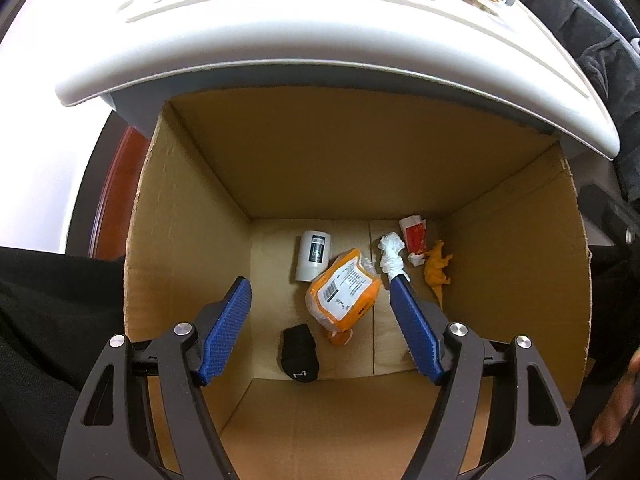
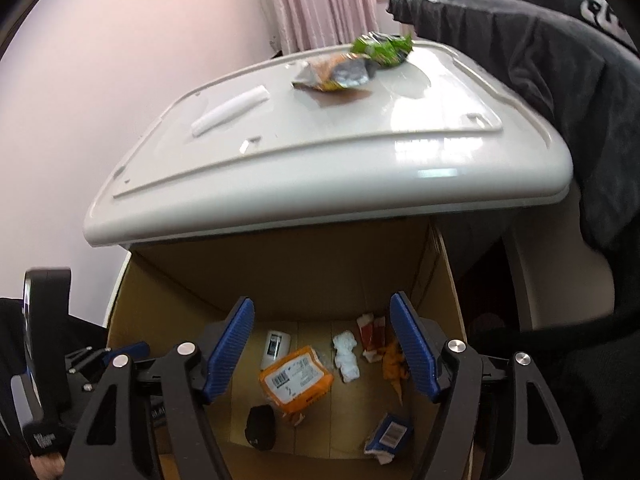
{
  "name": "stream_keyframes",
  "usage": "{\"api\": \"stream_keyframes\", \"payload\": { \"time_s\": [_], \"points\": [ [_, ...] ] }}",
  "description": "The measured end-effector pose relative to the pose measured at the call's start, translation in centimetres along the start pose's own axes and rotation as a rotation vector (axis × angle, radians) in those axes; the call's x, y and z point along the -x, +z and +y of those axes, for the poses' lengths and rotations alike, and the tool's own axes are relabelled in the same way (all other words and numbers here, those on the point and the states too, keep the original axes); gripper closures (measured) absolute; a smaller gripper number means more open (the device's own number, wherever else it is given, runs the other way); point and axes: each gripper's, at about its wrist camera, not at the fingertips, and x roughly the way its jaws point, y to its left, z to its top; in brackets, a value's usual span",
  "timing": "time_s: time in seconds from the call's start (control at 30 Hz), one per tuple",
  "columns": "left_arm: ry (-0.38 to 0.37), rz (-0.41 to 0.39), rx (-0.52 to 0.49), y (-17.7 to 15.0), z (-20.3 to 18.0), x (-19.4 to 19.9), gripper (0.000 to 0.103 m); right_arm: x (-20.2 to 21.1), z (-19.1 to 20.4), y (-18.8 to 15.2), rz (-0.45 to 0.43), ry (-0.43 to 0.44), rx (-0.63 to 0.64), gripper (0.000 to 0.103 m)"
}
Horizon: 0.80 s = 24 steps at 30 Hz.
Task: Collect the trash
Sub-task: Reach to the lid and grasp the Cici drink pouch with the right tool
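Both grippers hover over the open brown cardboard box (image 1: 192,208), left gripper (image 1: 320,312) and right gripper (image 2: 322,340) with jaws spread and holding nothing. Collected trash lies on the box floor. Remaining: crumpled orange-and-silver foil wrapper (image 2: 332,74) and crumpled green wrapper (image 2: 382,50), touching, on the white plastic table (image 2: 280,152), above and beyond the jaws. Wrapper's long axis runs left-right. The right gripper looks nearer.
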Motion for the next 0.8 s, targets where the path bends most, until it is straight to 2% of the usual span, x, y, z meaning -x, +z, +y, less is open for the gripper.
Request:
{"api": "stream_keyframes", "payload": {
  "time_s": [0.2,0.3,0.43,0.5,0.63,0.8],
  "points": [
    [0.002,-0.066,-0.052,0.2,-1.1,1.3,0.033,1.1,0.4,4.6,-0.066,0.045,0.071,0.031],
    [-0.011,-0.086,-0.099,-0.1,-2.0,1.9,0.033,1.2,0.3,9.0,-0.1,0.071,0.128,0.03],
    [-0.021,-0.107,-0.122,-0.1,-2.3,2.3,0.033,-0.8,-0.8,16.4,-0.09,0.099,0.139,0.027],
    [-0.023,-0.105,-0.119,0.0,-2.2,2.3,0.033,-2.4,-1.3,19.5,-0.066,0.093,0.149,0.027],
    [-0.043,-0.081,-0.09,0.2,-1.6,2.1,0.033,-6.8,-2.4,24.9,0.038,0.107,0.135,0.027],
    [-0.056,-0.06,-0.061,0.6,-1.0,1.8,0.033,-11.8,-3.5,27.6,0.19,0.155,0.064,0.027]
  ]
}}
